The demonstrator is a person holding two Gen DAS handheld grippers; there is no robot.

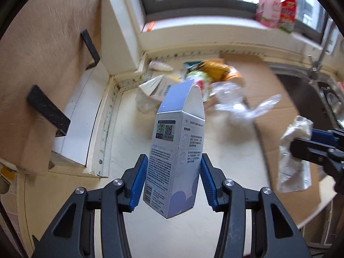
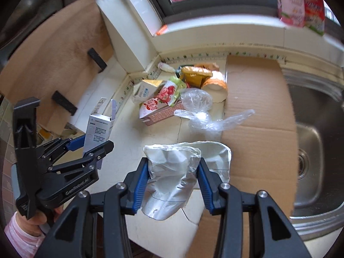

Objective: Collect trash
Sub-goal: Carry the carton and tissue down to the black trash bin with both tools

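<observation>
With the box [image 1: 174,161] pinched upright in the left gripper [image 1: 173,172] and the crumpled pouch [image 2: 172,176] pinched in the right gripper [image 2: 173,180], both above the counter [image 1: 129,129], either could be dropped if the light grip slips.

Paper, foil, plastic film and steel on a cream table

The blue-white carton [image 1: 174,161] was smooth printed card; the crumpled pouch [image 2: 169,182] showed dull silvery foil. A clear bag [image 2: 202,116] was thin glossy film, the cardboard sheet [image 2: 258,111] matt corrugated brown, the sink [image 2: 311,129] brushed metal, and the fingers [image 1: 139,180] ribbed blue plastic.
</observation>
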